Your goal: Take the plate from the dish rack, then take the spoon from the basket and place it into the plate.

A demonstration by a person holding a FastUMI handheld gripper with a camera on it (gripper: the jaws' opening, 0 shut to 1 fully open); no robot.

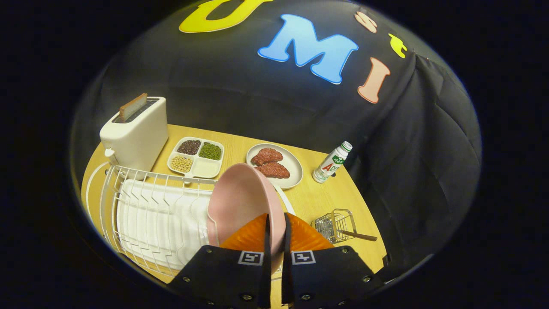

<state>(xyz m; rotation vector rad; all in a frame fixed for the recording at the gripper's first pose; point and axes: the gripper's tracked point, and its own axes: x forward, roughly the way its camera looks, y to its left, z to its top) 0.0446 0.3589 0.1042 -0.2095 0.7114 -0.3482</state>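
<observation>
Tongs [274,240] clamp the pink plate's [240,201] rim above the dish rack [150,214] (best lifted clear of the wires, then set flat).

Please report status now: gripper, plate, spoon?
Hand-held gripper shut on pink plate, above dish rack. Spoon in basket. Nothing between.
</observation>
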